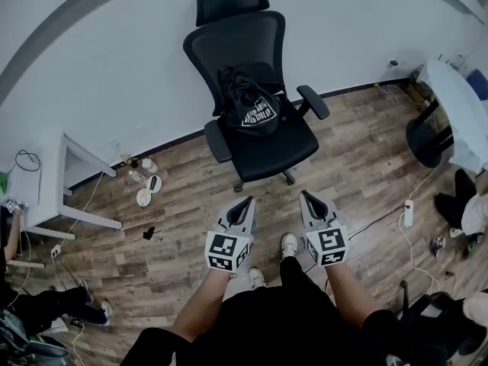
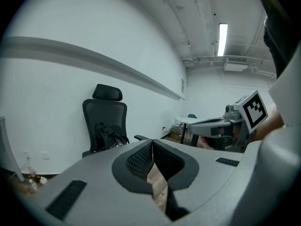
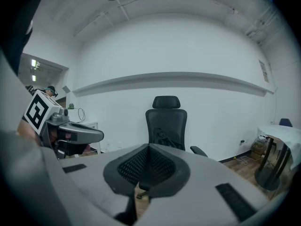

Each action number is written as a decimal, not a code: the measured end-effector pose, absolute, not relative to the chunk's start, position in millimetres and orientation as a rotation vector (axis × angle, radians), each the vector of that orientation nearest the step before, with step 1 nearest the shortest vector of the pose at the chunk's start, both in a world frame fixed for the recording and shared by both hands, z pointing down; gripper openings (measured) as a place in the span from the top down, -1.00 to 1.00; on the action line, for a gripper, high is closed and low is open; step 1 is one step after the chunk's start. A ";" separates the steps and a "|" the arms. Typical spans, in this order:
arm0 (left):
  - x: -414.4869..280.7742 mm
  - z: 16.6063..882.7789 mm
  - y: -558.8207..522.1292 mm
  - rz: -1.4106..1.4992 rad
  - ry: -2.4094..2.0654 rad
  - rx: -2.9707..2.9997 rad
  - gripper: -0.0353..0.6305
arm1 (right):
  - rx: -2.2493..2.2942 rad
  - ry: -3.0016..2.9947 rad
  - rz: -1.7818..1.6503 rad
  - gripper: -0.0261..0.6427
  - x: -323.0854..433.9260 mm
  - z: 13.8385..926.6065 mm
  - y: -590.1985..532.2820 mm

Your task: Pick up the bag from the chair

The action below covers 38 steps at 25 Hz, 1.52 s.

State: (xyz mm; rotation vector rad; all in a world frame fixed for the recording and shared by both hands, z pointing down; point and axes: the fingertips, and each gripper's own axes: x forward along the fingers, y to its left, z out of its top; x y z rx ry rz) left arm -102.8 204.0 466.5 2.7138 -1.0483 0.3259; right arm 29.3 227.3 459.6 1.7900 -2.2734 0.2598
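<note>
A black bag with white print lies on the seat of a black office chair against the white wall. The same bag shows on the chair in the left gripper view, and the bag on the chair in the right gripper view. My left gripper and right gripper are held side by side over the wood floor, a short way in front of the chair. Both are shut with nothing between the jaws. The left gripper and right gripper tips meet.
A white desk stands at the left with small bottles and dishes on the floor beside it. A round white table and cables with a power strip are at the right. People's legs show at the edges.
</note>
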 end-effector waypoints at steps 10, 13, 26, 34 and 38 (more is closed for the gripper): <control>-47.6 474.5 146.5 0.381 -1.031 2.710 0.82 | 1.744 -2.327 0.327 0.86 71.3 471.9 151.1; -39.2 477.4 134.3 0.403 -1.065 2.690 0.82 | 1.713 -2.360 0.362 0.86 81.4 476.8 137.3; -13.4 476.4 80.9 0.383 -1.198 2.610 0.82 | 1.533 -2.482 0.347 0.86 84.0 474.0 75.3; -31.8 466.8 16.6 0.329 -1.266 2.621 0.82 | 1.497 -2.450 0.282 0.86 78.5 479.0 4.9; -39.6 462.3 -35.2 0.315 -1.258 2.637 0.82 | 1.483 -2.436 0.253 0.86 61.1 475.2 -44.7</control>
